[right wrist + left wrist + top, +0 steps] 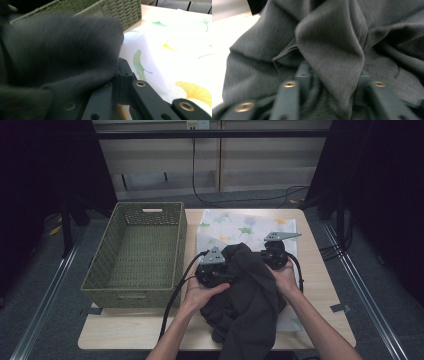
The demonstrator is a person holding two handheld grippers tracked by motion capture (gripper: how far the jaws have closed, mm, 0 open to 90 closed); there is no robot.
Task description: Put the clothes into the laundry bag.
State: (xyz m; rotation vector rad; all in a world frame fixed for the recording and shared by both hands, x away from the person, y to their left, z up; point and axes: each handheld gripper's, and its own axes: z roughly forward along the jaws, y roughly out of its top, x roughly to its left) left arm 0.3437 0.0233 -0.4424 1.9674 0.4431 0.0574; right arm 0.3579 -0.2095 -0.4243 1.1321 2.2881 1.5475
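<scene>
A dark grey garment [245, 290] lies bunched on a white cloth with a leaf print [240, 225] and hangs over the table's front edge. My left gripper [225, 270] sits at its left side, and in the left gripper view [333, 82] a raised fold of the garment [329, 50] is pinched between the jaws. My right gripper [272, 255] is at the garment's upper right. In the right gripper view [120, 72] its jaws stand shut on the garment's edge [60, 50], just above the printed cloth [175, 37].
A green woven basket [132, 292] stands on the table's left half, close beside the garment, and it appears behind the cloth in the right gripper view [120, 10]. Bare wooden table [320, 285] shows to the right. Cables trail from both grippers.
</scene>
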